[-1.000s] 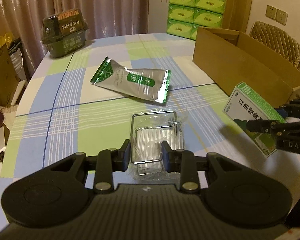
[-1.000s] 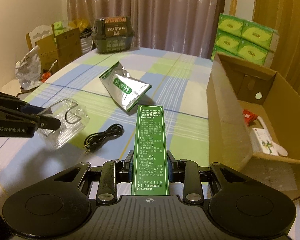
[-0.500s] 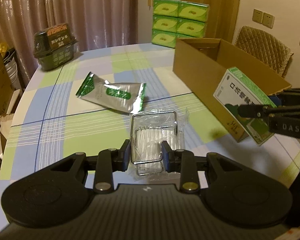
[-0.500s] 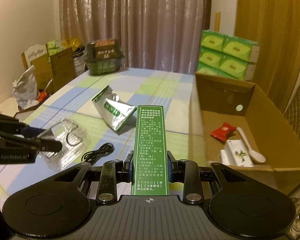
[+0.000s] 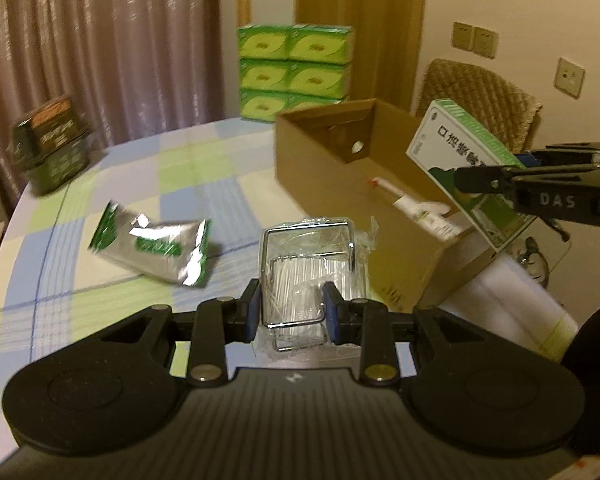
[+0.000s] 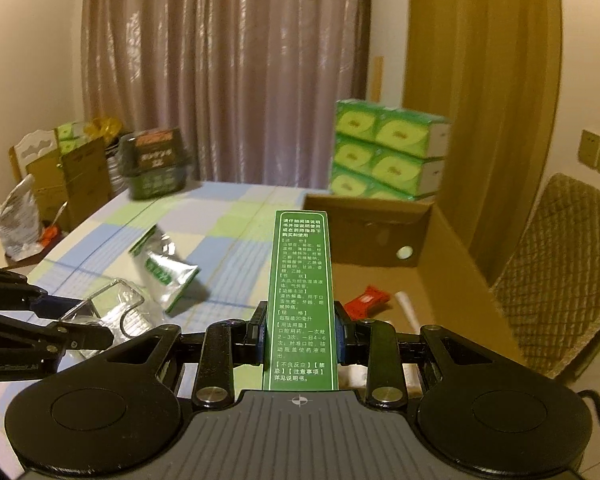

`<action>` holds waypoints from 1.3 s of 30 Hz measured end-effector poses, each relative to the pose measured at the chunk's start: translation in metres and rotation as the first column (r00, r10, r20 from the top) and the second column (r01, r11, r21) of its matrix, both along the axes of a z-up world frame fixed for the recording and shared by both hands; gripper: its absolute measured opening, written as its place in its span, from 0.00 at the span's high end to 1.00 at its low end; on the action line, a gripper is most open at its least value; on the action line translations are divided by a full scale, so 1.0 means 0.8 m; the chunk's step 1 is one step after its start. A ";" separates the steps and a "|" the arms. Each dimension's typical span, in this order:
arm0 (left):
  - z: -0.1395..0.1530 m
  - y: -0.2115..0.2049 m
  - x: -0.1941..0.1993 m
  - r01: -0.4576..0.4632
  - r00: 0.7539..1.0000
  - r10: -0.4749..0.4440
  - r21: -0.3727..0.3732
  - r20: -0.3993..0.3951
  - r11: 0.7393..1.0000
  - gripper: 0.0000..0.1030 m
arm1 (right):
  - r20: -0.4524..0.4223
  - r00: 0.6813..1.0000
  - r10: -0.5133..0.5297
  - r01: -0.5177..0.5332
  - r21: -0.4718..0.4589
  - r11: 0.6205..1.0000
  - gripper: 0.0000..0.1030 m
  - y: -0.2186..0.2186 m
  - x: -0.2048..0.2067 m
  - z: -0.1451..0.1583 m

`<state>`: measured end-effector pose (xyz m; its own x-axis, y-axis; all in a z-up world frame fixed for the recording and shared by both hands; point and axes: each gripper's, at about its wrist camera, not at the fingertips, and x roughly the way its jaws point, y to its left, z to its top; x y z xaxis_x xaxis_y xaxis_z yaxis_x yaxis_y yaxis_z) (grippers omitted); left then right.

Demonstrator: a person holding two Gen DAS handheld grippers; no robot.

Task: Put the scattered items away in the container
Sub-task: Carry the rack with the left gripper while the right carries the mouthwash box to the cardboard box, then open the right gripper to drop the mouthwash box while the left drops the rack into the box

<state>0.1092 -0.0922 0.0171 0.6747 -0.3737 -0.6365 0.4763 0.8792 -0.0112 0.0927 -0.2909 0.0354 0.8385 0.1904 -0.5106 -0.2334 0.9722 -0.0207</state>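
My left gripper (image 5: 291, 312) is shut on a clear plastic packet with a wire rack (image 5: 314, 272) and holds it above the table, near the open cardboard box (image 5: 320, 160). It also shows in the right wrist view (image 6: 108, 316). My right gripper (image 6: 299, 334) is shut on a green and white medicine box (image 6: 302, 292), held over the near end of the cardboard box (image 6: 452, 248). The medicine box also shows in the left wrist view (image 5: 460, 152). A silver and green foil pouch (image 5: 156, 244) lies on the checked tablecloth.
Inside the cardboard box lie a red packet (image 6: 366, 300) and a white tube (image 5: 412, 204). A dark green tub (image 5: 50, 152) stands at the table's far left. Stacked green tissue packs (image 5: 294, 70) stand behind the box. A padded chair (image 6: 560, 272) is at the right.
Both grippers have risen and moved right toward the cardboard box with their loads. The medicine box has gone from beside the box wall to above its opening.
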 end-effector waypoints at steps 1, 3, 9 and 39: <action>0.004 -0.008 0.003 0.010 1.000 -0.010 -0.005 0.003 1.000 0.74 | 0.005 1.000 -0.007 0.007 -0.002 1.000 0.73 -0.006 0.002 0.002; 0.011 -0.024 0.008 0.033 0.999 -0.033 -0.014 0.010 0.999 0.74 | 0.013 1.000 -0.025 0.025 -0.008 1.000 0.73 -0.019 0.007 0.007; 0.028 -0.073 0.024 0.090 0.996 -0.088 -0.042 0.028 0.995 0.74 | 0.022 0.997 -0.069 0.069 -0.021 0.997 0.73 -0.059 0.021 0.012; 0.007 -0.172 0.082 0.155 0.988 -0.155 -0.031 -0.012 0.987 0.74 | -0.011 0.992 -0.125 0.125 0.004 0.992 0.73 -0.130 0.058 -0.015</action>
